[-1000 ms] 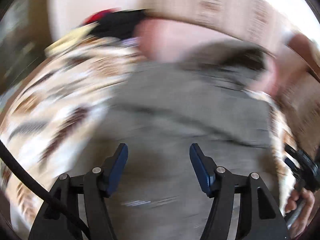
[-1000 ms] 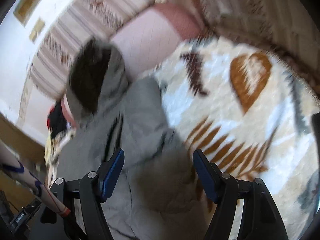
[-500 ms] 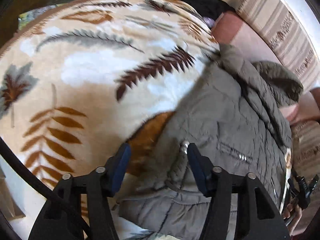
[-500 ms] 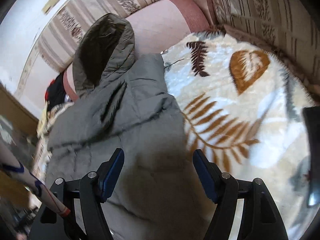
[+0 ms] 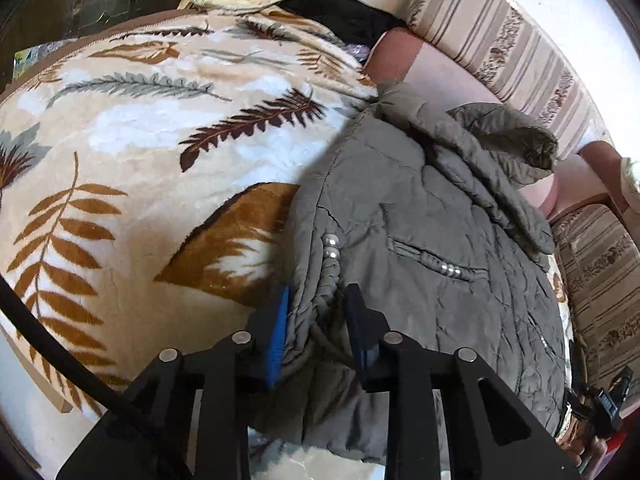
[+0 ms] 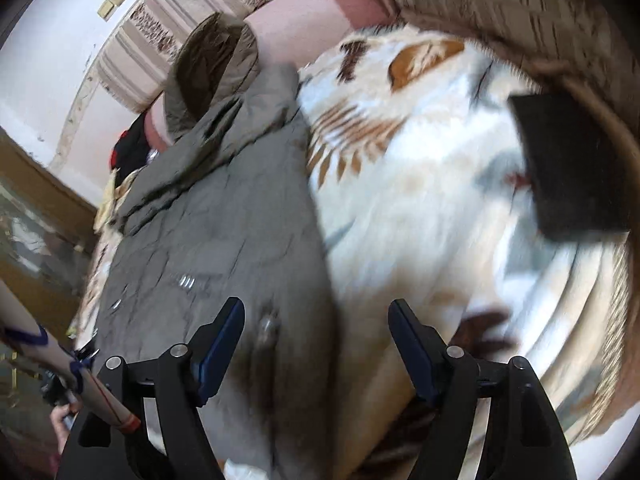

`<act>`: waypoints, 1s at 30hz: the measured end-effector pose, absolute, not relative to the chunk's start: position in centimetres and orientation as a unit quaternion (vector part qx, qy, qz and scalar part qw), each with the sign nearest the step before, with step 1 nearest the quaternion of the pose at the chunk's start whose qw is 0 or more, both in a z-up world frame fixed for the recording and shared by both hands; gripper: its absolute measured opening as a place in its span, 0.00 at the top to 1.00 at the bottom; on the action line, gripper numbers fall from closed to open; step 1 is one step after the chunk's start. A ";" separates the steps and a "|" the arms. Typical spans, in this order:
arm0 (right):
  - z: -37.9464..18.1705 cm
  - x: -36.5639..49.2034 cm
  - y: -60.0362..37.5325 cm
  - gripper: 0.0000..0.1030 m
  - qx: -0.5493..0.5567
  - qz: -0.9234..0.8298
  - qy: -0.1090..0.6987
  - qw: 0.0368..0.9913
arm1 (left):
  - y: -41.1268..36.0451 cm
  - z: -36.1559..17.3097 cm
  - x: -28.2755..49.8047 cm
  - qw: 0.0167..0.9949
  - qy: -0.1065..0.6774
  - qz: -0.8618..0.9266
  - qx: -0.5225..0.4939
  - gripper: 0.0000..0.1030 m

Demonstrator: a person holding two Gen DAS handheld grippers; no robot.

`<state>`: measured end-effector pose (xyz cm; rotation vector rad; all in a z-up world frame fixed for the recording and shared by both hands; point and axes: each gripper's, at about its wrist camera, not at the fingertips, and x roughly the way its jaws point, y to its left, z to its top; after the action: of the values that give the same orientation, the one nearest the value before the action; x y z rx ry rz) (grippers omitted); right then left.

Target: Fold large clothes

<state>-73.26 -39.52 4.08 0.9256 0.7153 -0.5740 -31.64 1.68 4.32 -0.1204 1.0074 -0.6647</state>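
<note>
- Jacket (image 5: 432, 240), a grey-green quilted one with a hood (image 5: 508, 148), lies spread flat on a leaf-patterned blanket (image 5: 140, 128) that covers a sofa or bed; the hood rests against a pink cushion (image 5: 436, 64) at the far end.
- Striped back cushions (image 5: 500, 36) run behind the pink one, and a heap of black and red clothing (image 5: 344, 8) sits at the far corner of the blanket.
- Left gripper (image 5: 316, 320) points down at the jacket's left edge; its jaws have just been closing and now pinch a bunched fold of that edge, with a braided cord and silver beads (image 5: 332, 246) just beyond the blue pads (image 5: 280, 320).
- Right gripper (image 6: 316, 344) hovers over the jacket's other side, where grey fabric meets the blanket; its jaws stand wide apart with nothing pinched, the left pad over the jacket and the right pad over the blanket.
- Right wrist view is blurred, so whether the pads touch the fabric cannot be told.
- A dark, flat rectangular object (image 6: 572, 168) lies on the blanket to the right in that view.
- A person's sleeve (image 6: 44, 356) and hand show at the lower left edge of the right wrist view.
</note>
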 end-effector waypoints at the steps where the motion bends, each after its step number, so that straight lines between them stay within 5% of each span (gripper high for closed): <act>1: 3.8 -73.1 -39.1 0.23 0.430 -0.261 0.341 0.794 | 1.6 4.5 -32.0 0.819 0.471 -0.322 -0.056 0.75; 4: 3.2 -72.2 -38.1 0.28 0.426 -0.239 0.359 0.795 | 1.1 4.9 -33.2 0.820 0.459 -0.340 -0.034 0.75; 5: 3.1 -71.8 -37.8 0.40 0.424 -0.225 0.362 0.799 | 1.0 5.0 -33.5 0.822 0.454 -0.342 -0.027 0.75; 6: 3.1 -71.4 -37.5 0.70 0.426 -0.207 0.364 0.802 | 0.9 5.0 -33.7 0.825 0.449 -0.341 -0.018 0.75; 10: 4.0 -71.8 -37.0 0.82 0.412 -0.209 0.343 0.818 | 1.6 4.8 -32.9 0.828 0.454 -0.328 -0.026 0.75; 20: 7.1 -73.6 -37.0 0.84 0.308 -0.345 0.332 0.822 | 2.1 4.7 -34.6 0.813 0.460 -0.356 -0.015 0.79; 23: 6.5 -73.1 -37.2 0.75 0.315 -0.340 0.356 0.812 | 2.7 5.6 -34.8 0.834 0.443 -0.328 -0.001 0.78; 27: 8.7 -74.4 -36.7 0.59 0.268 -0.399 0.315 0.818 | 2.7 8.0 -35.5 0.859 0.399 -0.319 0.021 0.65; 30: 10.1 -74.1 -35.7 0.57 0.244 -0.402 0.281 0.837 | 0.9 9.5 -36.4 0.861 0.379 -0.338 0.032 0.55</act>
<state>-74.08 -35.69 10.09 0.5164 0.5948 -0.8509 -36.40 0.86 9.46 0.0677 0.7954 -0.7091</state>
